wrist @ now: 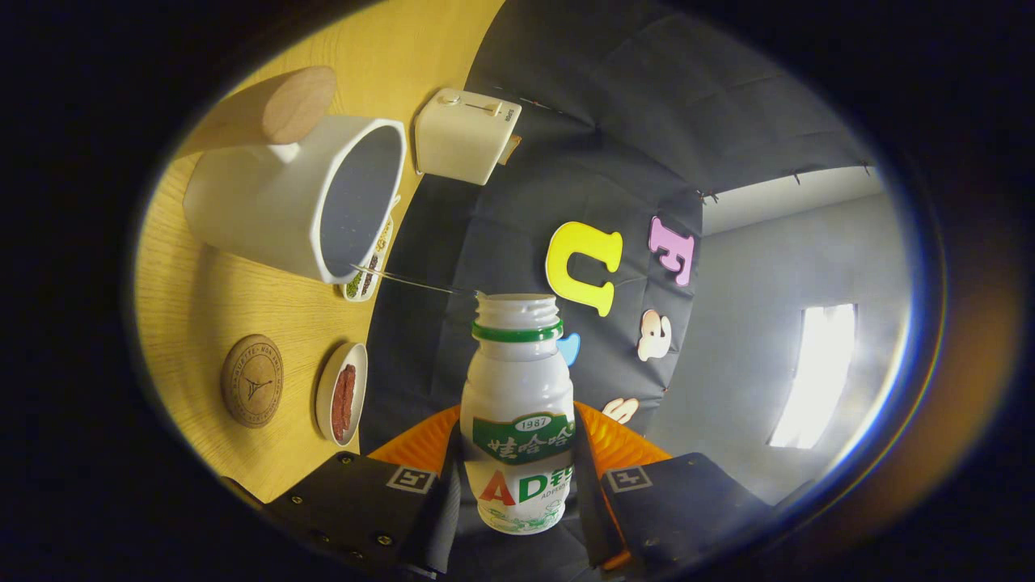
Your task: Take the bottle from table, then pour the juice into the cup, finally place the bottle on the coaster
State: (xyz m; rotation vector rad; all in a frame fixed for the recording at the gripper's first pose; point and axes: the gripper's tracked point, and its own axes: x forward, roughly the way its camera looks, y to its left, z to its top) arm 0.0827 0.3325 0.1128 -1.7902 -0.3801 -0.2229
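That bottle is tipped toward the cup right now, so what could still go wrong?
The stream from the bottle, clamped between the gripper fingers, is thin and enters just at the cup rim, so a small wobble might spill it onto the table. The small dishes lie near the coaster, so setting down could bump one.

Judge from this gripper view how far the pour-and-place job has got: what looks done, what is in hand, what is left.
Done: the bottle is off the table, clamped between the gripper fingers, cap off. In hand: the view is rolled sideways and a thin stream runs from the bottle's mouth to the white cup, so pouring is under way. Left: finishing the pour and standing the bottle on the round wooden coaster, which sits bare on the table.
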